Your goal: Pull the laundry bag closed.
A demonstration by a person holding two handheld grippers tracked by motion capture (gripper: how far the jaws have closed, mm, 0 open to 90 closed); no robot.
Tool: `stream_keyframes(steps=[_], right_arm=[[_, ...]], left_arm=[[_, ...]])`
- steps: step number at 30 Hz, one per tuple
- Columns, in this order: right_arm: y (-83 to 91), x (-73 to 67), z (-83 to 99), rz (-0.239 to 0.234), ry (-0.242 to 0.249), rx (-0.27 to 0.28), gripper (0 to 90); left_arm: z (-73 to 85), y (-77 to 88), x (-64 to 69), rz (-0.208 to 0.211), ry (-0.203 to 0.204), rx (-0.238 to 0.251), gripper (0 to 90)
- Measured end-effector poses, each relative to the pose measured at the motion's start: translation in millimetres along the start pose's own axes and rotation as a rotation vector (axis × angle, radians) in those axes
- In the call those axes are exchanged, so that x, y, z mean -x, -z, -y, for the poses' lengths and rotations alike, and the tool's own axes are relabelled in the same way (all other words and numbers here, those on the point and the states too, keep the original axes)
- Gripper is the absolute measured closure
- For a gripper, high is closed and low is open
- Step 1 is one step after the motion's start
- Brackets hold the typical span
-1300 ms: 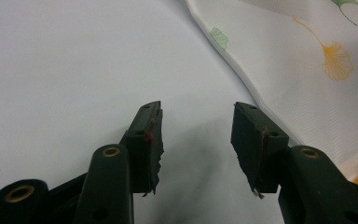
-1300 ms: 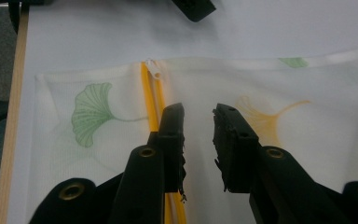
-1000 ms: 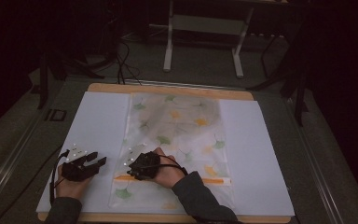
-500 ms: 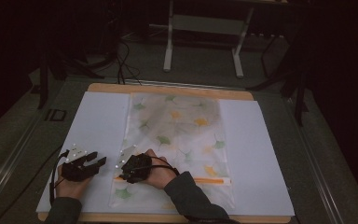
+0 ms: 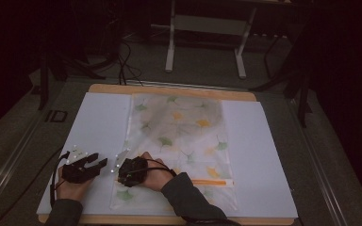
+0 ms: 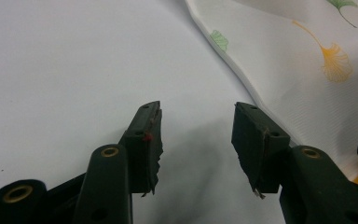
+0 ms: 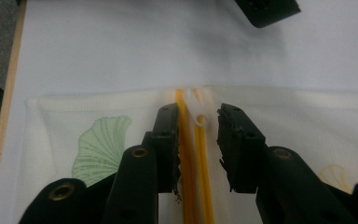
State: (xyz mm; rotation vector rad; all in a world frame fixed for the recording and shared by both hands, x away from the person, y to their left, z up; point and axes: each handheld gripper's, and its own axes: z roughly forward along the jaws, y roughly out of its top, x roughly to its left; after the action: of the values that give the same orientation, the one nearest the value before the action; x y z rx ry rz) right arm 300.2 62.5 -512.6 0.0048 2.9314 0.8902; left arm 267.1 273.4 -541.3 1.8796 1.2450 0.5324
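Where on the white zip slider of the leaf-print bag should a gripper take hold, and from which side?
Probably the white zip slider itself, a small raised tab on the orange zip near the bag's edge. Come along the zip line, one jaw on each side, as the right gripper now stands, open around it.

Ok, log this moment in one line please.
right claw: jaws just opened, astride white zipper pull | left claw: open beside leaf-print bag | orange zipper: at bag's edge

The only legible marking is "ID", in pale letters on the dark floor point(image 5: 52, 115) left of the table.
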Motion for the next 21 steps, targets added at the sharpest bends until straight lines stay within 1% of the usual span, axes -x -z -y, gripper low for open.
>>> stream_keyframes(steps=[5, 9, 15, 18, 21], right_arm=[[-3.4, -1.2, -2.1, -0.007, 0.011, -0.021, 71.0], [-3.2, -2.2, -2.6, -0.009, 0.012, -0.016, 73.4], [-3.0, -5.6, -3.4, -0.007, 0.035, -0.026, 75.5], [-4.0, -6.6, -4.5, -0.003, 0.041, -0.04, 76.6], [-5.4, -5.6, -5.8, -0.003, 0.025, -0.059, 77.5]], left_arm=[[0.0, 0.2, -0.1, 0.0, -0.001, 0.0, 52.7], [0.0, 0.3, -0.1, 0.0, -0.001, 0.0, 52.6], [0.0, 0.3, -0.1, 0.0, 0.0, 0.0, 52.5], [0.0, 0.3, -0.2, 0.0, -0.001, -0.001, 52.5], [0.0, 0.3, -0.2, 0.0, 0.0, -0.001, 52.5]])
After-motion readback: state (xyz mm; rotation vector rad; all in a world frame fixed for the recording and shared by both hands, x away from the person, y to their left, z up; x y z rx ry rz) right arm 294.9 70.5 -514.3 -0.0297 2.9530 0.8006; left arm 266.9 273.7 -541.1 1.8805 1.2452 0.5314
